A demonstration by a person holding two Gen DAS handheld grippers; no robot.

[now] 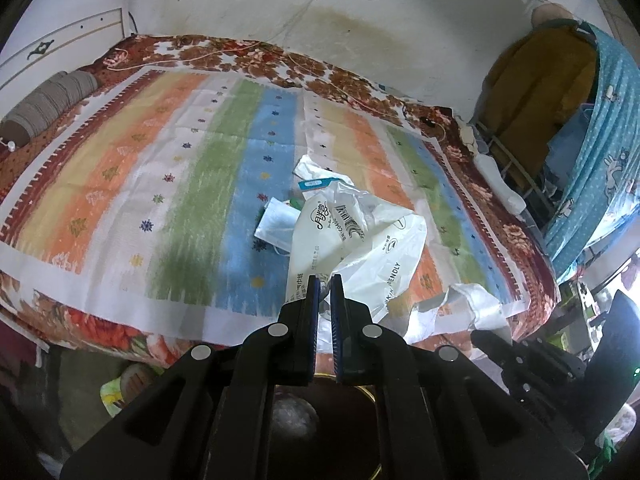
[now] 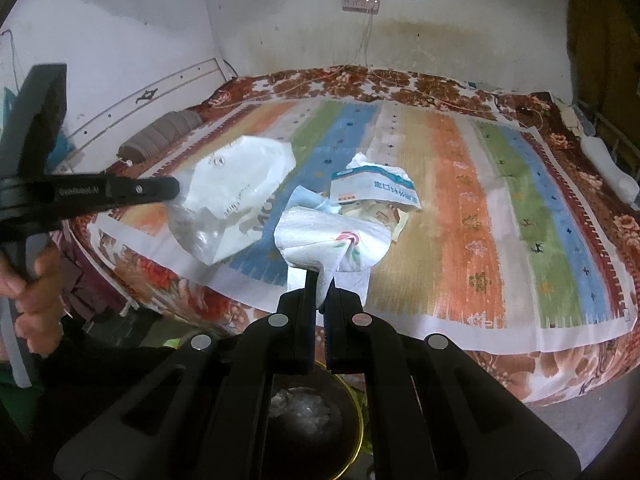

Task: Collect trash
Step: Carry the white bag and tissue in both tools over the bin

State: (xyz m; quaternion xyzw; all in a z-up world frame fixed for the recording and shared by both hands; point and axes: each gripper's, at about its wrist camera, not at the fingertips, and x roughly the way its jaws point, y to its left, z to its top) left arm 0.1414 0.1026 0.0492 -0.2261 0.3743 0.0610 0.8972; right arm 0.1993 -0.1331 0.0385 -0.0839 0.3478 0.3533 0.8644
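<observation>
My left gripper (image 1: 325, 280) is shut on a white plastic bag (image 1: 352, 240) with printed text, held above the bed's front edge; it also shows in the right wrist view (image 2: 236, 196), with the left gripper (image 2: 174, 188) at its left edge. My right gripper (image 2: 322, 280) is shut on a white tissue (image 2: 336, 244) with a small flower print. Behind it on the bed lie a torn blue-and-white packet (image 2: 376, 190) and a yellowish wrapper (image 2: 380, 216). A face mask (image 1: 276, 224) lies on the blue stripe. A dark trash bin (image 2: 312, 412) with crumpled trash inside stands below both grippers.
The bed carries a striped cloth (image 1: 140, 184) over a floral blanket (image 2: 568, 364). A grey bolster pillow (image 1: 44, 108) lies at the far left. Blue patterned fabric (image 1: 600, 152) hangs at the right. A power strip (image 2: 360, 2) is on the wall.
</observation>
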